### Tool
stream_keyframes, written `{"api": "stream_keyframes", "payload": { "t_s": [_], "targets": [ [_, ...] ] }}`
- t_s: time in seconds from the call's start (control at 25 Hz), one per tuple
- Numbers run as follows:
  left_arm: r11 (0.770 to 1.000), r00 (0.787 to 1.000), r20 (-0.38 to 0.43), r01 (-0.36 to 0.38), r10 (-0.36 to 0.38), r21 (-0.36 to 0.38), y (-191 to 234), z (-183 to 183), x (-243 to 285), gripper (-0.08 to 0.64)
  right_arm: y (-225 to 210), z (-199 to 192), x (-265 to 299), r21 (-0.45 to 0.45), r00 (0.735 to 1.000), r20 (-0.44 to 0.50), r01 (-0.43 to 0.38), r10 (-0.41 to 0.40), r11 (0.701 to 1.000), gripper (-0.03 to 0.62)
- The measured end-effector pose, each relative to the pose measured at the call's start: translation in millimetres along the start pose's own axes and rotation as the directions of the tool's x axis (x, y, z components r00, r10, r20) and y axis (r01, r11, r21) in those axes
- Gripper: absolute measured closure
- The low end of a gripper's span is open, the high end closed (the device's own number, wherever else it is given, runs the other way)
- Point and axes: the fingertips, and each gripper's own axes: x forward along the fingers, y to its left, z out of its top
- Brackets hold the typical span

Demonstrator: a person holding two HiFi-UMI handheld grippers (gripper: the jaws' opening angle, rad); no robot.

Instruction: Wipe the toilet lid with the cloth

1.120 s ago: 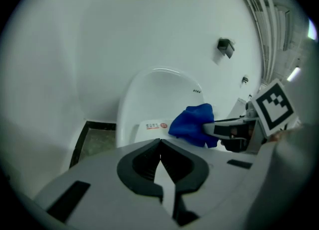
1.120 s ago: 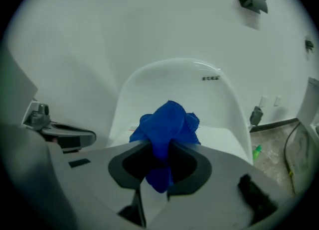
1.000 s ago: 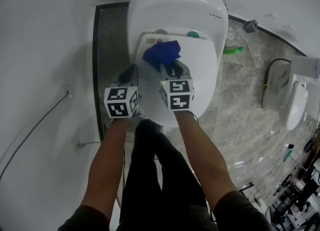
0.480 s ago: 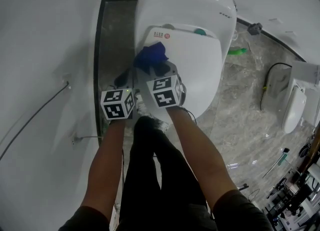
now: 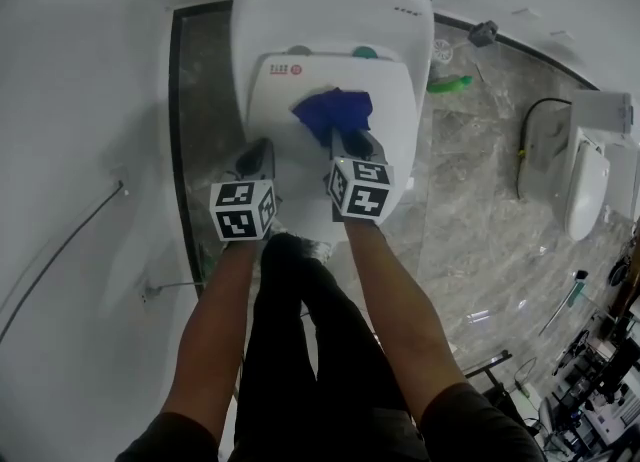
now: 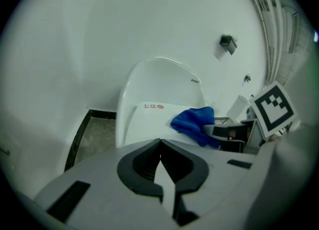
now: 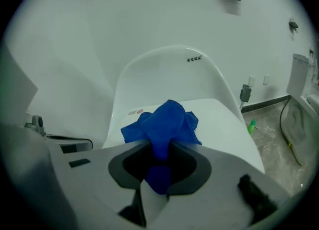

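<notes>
head view from above, with both gripper views. the blue cloth [image 5: 333, 110] lies bunched on the closed white toilet lid [image 5: 388, 100], near the middle of its upper half in the head view and just below a small red-printed label [image 5: 285, 69] too small to read. the right hand-held gripper [image 5: 345, 135] is clamped on the cloth: in its own view a fold of blue fabric fills the gap between the jaws, and the rest of the wad hides the jaw tips. whether the cloth's underside presses flat on the lid is concealed by the wad itself. the left hand-held gripper [image 6: 160, 147] has its jaws together with nothing between them; in the head view it sits at the lid's left edge, and contact with the lid cannot be made out. the lid's front part is covered by both marker cubes and the person's forearms. a green object [image 5: 450, 82] on the floor right of the toilet is too small to identify.
</notes>
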Motion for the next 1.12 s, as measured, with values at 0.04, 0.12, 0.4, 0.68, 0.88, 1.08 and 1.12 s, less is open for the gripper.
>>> {"api": "stream_keyframes", "payload": {
  "t_s": [0.04,0.12,0.4,0.68,0.88,1.08,1.12],
  "targets": [
    [1.000,1.000,-0.005,0.013,-0.013,0.012,-9,0,3,0.549,-11,-1,-4,0.010,1.000,0.011,0.021,-0.021,1.000,0.509],
    [0.999,0.999,-0.021,0.038,-0.037,0.028,-27,-2,9,0.549,-31,-5,-14,0.016,0.998,0.018,0.066,-0.067,0.998,0.511],
    [0.989,0.992,-0.050,0.124,-0.120,0.086,-80,7,30,0.549,-101,-20,-41,0.094,0.981,0.012,0.189,-0.191,0.977,0.509],
    [0.969,0.979,-0.077,0.197,-0.188,0.146,-112,5,39,0.549,-174,-60,-67,0.312,0.973,-0.058,0.231,-0.224,0.922,0.509],
    [0.972,0.980,-0.073,0.193,-0.185,0.133,-111,-1,38,0.549,-169,-47,-75,0.269,0.976,0.021,0.205,-0.218,0.941,0.509],
    [0.985,0.988,-0.051,0.150,-0.146,0.088,-83,-4,25,0.549,-100,-19,-76,0.113,0.985,0.129,0.103,-0.117,0.988,0.509],
    [0.989,0.991,-0.044,0.130,-0.127,0.073,-71,-4,21,0.549,-81,-19,-73,0.087,0.989,0.121,0.076,-0.086,0.993,0.509]
  ]
}}
